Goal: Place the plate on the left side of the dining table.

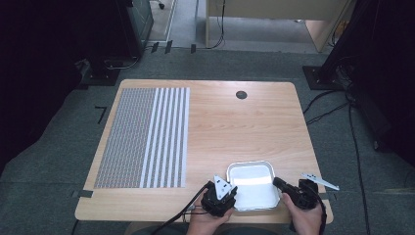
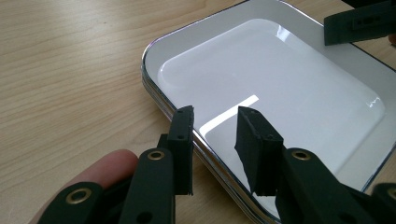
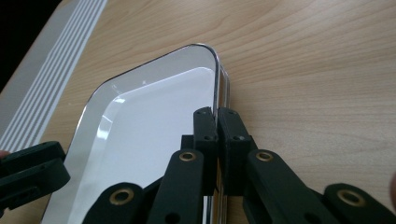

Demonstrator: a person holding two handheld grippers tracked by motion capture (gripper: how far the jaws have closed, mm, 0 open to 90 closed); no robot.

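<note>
Table: light wood table [image 1: 230, 127], seen from above; my forearms come in at its near edge.
Tray: shallow white tray [image 1: 250, 183] with a bright metal rim, rounded corners, lying flat near the table's front edge, right of centre. Nothing in it; a strip of light reflects off its floor.
Left gripper [image 2: 215, 126]: mine, at the tray's left rim. Jaws parted to a narrow gap and straddling the rim, one outside over the wood, one inside over the tray floor. I cannot tell whether either touches the rim. My fingertip [image 2: 109, 168] shows beside the outer jaw.
Right gripper [image 3: 217, 122]: mine, at the tray's right rim. Jaws pressed together on the rim, the thin edge pinched between them.
Cross-check: in the left gripper view the other tool shows at the tray's far rim; in the right gripper view the left tool shows at lower left.
Mat: patterned mat [image 1: 144, 137], fine grid on one part and white stripes on the other, lying on the table's left half, well apart from the tray.
Hole: dark round grommet [image 1: 241, 95] near the far edge.
</note>
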